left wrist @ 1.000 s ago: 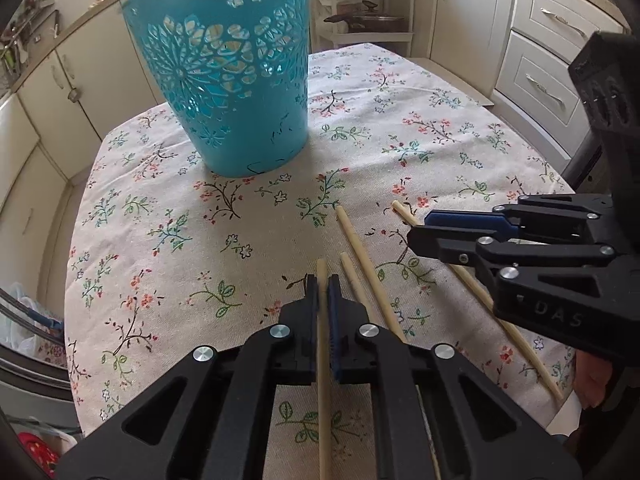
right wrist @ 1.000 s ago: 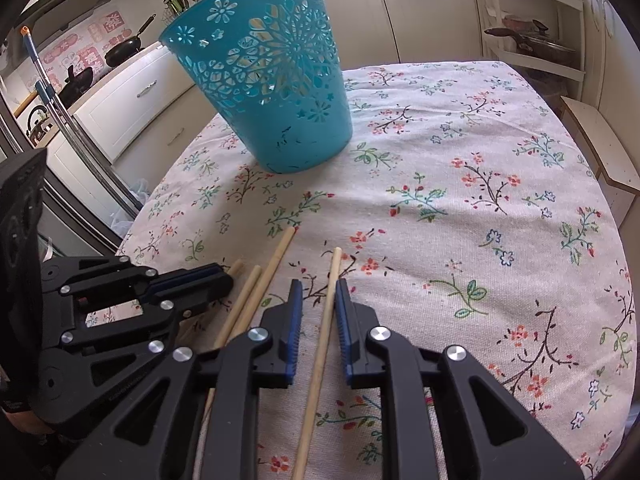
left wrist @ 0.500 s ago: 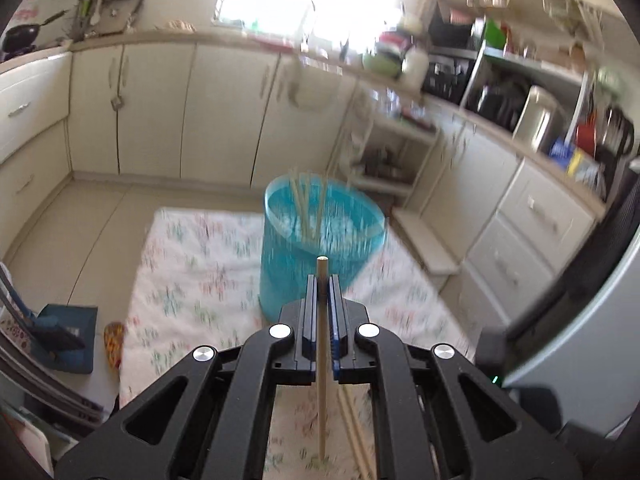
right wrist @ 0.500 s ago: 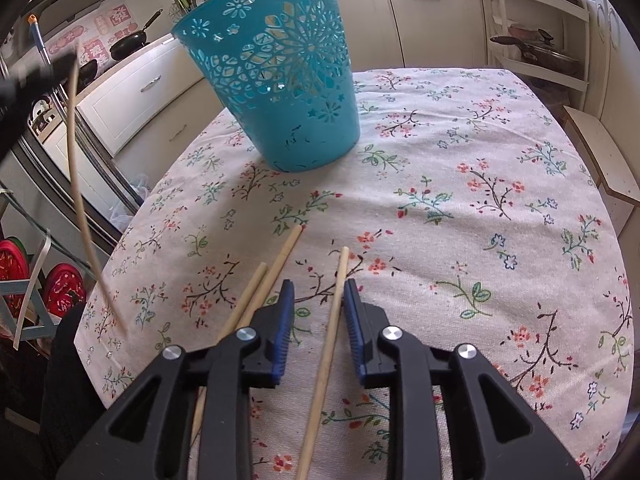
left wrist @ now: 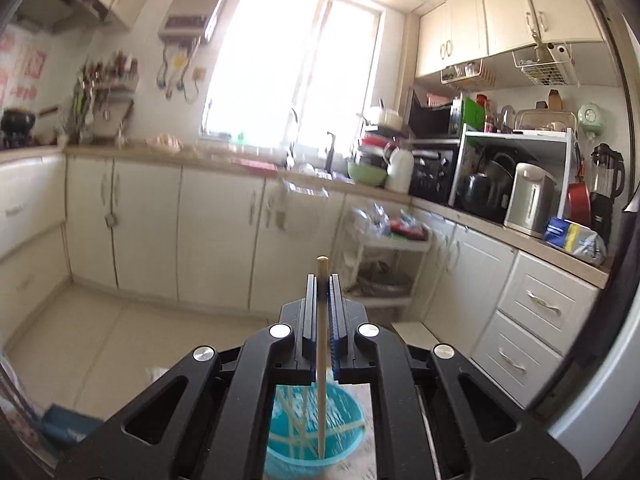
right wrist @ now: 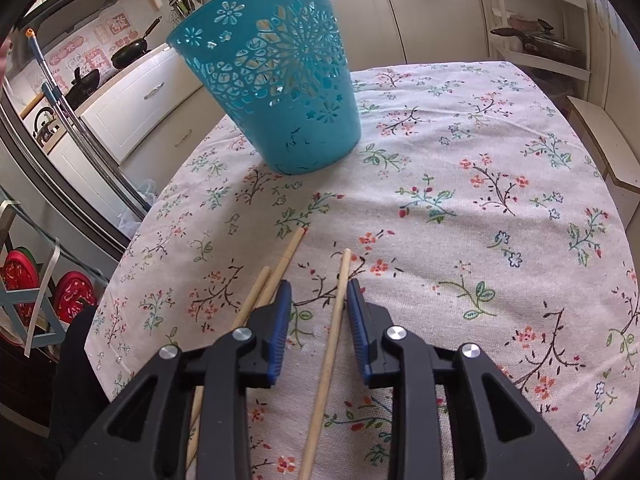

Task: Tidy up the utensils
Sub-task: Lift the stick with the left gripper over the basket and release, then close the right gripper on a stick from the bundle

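Floral tablecloth (right wrist: 500,152) covers the table; cream kitchen cabinets (left wrist: 160,232) behind.

A home kitchen. Beyond the left gripper's fingers (left wrist: 308,300), cream base cabinets (left wrist: 216,236) run under a bright window (left wrist: 292,68), with a faucet (left wrist: 330,152) at the counter and a water heater (left wrist: 196,4) on the wall up to the left. To the right of those fingers stand a kettle (left wrist: 528,200), a blender (left wrist: 606,184) and a toaster oven (left wrist: 434,176). Ahead of the right gripper's fingers (right wrist: 280,320) lies a floral tablecloth (right wrist: 480,184); frying pans (right wrist: 132,46) hang far left.
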`<state>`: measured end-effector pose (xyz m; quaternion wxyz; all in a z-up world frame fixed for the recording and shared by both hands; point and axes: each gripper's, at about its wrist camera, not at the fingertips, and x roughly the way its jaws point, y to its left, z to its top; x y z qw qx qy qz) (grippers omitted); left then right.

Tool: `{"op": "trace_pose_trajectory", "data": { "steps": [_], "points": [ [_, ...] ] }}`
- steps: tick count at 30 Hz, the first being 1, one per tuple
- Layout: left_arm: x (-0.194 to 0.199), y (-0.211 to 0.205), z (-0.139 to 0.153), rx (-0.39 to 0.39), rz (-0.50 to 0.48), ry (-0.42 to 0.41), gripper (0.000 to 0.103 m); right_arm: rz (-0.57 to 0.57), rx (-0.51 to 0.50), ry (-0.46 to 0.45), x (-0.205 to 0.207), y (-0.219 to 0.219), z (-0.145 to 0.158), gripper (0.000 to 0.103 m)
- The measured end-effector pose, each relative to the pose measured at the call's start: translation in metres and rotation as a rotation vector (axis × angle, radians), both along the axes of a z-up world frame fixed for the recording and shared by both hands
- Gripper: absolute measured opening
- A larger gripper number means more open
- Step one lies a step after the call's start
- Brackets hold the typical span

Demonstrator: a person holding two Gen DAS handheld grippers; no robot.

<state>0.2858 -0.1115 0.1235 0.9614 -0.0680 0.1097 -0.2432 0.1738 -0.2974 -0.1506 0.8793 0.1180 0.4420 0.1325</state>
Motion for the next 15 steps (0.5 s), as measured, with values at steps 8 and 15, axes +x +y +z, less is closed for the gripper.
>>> {"op": "trace_pose_trajectory", "data": {
  "steps": [8, 15],
  "points": [
    [0.036, -0.037, -0.042, 0.086, 0.047, 0.01, 0.005, 0.003, 0.013, -0.001, -0.002, 0.0, 0.0, 0.031],
    [0.04, -0.043, -0.102, 0.169, 0.04, 0.137, 0.006, 0.004, 0.013, -0.001, -0.002, 0.0, 0.0, 0.031]
  ]
}}
